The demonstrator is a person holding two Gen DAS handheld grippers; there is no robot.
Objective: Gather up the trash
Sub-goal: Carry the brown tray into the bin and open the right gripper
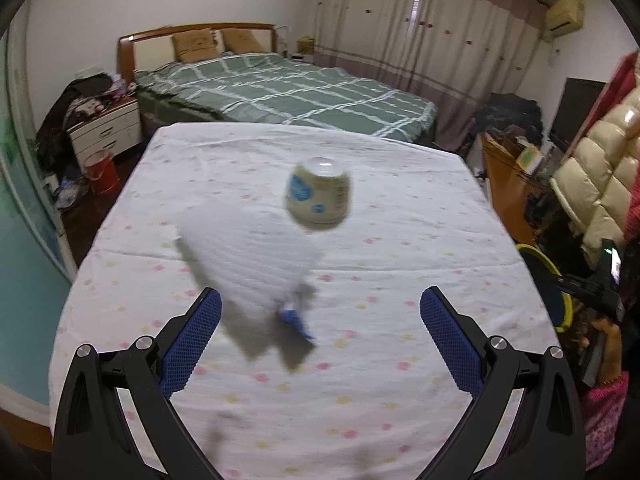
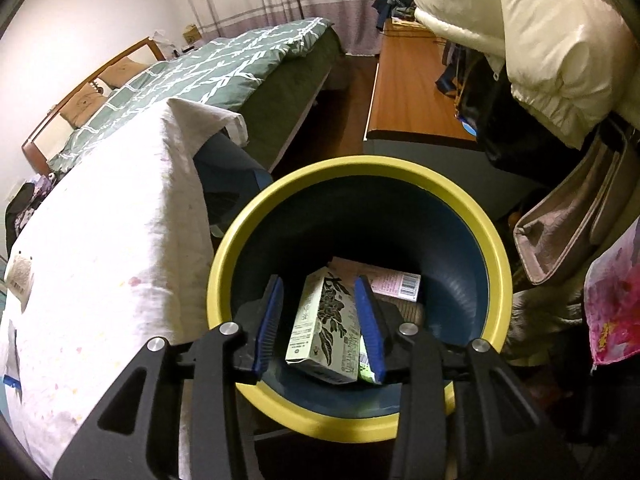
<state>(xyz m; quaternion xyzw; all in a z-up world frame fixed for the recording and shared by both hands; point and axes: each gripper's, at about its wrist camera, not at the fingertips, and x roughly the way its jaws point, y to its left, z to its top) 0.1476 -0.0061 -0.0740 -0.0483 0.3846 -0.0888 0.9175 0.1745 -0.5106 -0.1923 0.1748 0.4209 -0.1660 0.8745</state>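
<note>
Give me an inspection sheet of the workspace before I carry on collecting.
Surface: table under a white flowered cloth.
Job's things: small jar and white wrapper on the cloth, both blurred; green box in the mouth of the yellow-rimmed bin.
Clutter: nothing seen.
Grippers: left tongs open, empty; right tongs open over the bin, box between them.
Cables: nothing seen.
Surroundings: bed, padded jacket.

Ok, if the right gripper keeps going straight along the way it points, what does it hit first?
Probably the green carton, which sits between the right gripper's fingers over the yellow-rimmed bin. Whether the pads still touch it is unclear. Past it lies other packaging on the bin's bottom.
</note>
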